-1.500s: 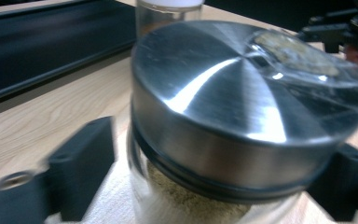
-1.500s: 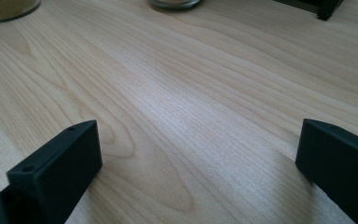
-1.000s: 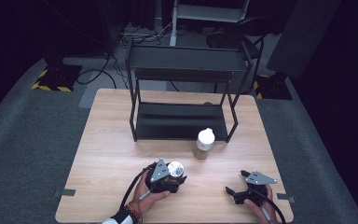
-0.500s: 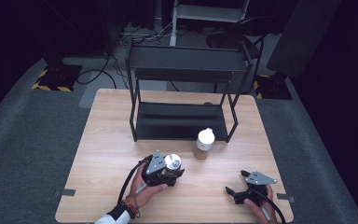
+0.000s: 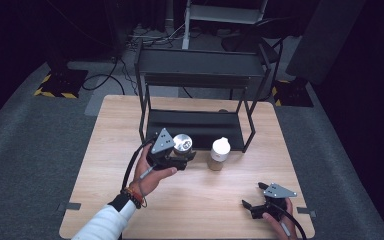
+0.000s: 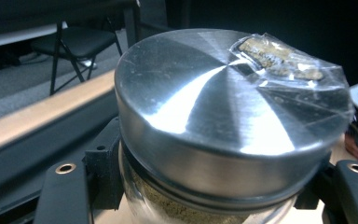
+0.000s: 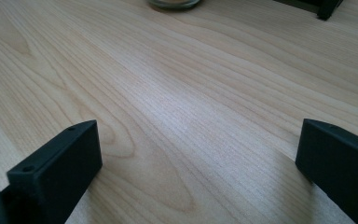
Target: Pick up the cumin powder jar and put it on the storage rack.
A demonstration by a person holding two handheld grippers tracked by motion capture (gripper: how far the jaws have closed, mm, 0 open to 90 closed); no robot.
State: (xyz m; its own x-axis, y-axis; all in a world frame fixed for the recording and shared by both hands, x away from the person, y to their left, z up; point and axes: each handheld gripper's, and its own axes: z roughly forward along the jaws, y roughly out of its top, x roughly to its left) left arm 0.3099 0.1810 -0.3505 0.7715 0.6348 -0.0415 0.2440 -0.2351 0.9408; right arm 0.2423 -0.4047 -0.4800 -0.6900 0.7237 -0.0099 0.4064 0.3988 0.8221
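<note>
Steel-lidded spice jar [image 5: 182,145] is clamped in the left tool [image 5: 177,159], off the worktop [image 5: 105,150], just in front of the black rack [image 5: 200,75]. Pickup looks done; shelving left, prob. along w/ the white-capped jar [image 5: 219,153] beside it. Left forearm angles in toward the rack. Right tool [image 5: 252,205] rests low, jaws apart, nothing betw. them.

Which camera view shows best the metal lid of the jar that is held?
The left gripper view: the silver lid appears large and close, with tape on it. The high view shows it small, held by the left gripper.
</note>
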